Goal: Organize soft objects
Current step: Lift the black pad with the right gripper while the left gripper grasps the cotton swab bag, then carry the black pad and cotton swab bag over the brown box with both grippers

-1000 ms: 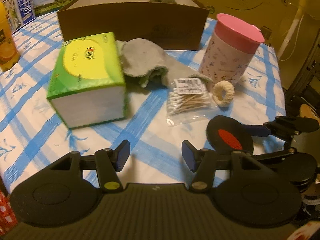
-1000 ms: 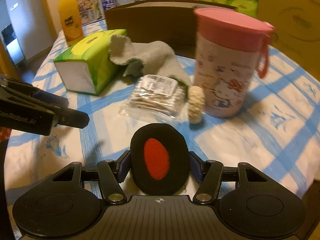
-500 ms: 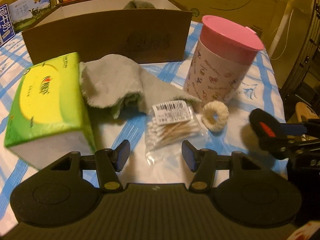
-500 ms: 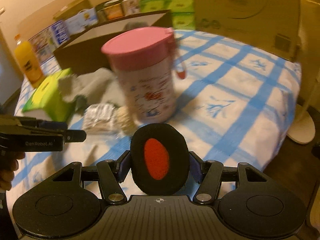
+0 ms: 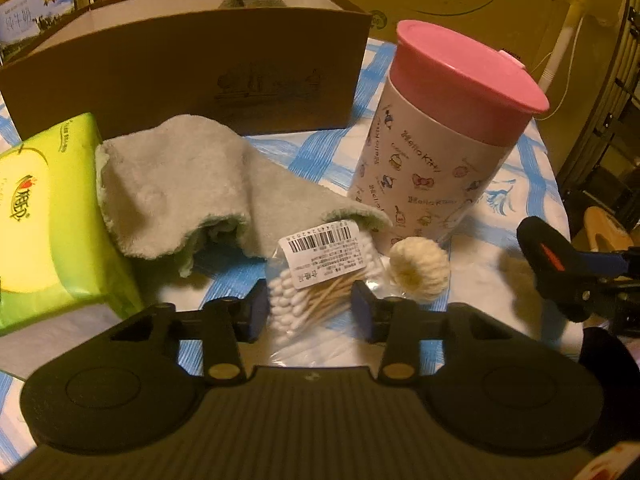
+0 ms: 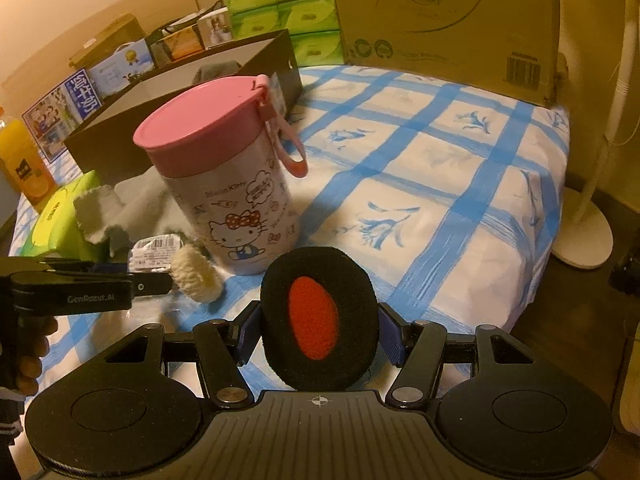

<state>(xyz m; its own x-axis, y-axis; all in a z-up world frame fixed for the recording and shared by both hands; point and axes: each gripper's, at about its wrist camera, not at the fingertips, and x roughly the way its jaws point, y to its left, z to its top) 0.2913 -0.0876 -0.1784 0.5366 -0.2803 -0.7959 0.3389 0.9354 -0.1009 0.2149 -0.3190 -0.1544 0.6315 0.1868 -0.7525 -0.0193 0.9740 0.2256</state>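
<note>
My right gripper (image 6: pixel 318 330) is shut on a black foam ear pad with a red centre (image 6: pixel 318 318) and holds it above the table's right part. My left gripper (image 5: pixel 306 308) is open, its fingers on either side of a clear bag of cotton swabs (image 5: pixel 316 280) lying on the cloth. A cream fuzzy ring (image 5: pixel 418 268) lies just right of the bag. A grey-green towel (image 5: pixel 188 188) is draped behind it, against a green tissue pack (image 5: pixel 44 216). The brown open box (image 5: pixel 188 68) at the back holds a grey soft item (image 5: pixel 250 0).
A Hello Kitty canister with a pink lid (image 6: pixel 224 184) stands right of the towel. An orange juice bottle (image 6: pixel 24 168) stands far left. Cartons and tissue packs (image 6: pixel 280 12) line the back. A large cardboard box (image 6: pixel 444 20) stands at the back right. A fan base (image 6: pixel 584 232) is beside the table.
My left gripper has moved forward and right, from in front of the tissue pack until the swab bag lies between its fingers. My right gripper swung right, still holding the ear pad.
</note>
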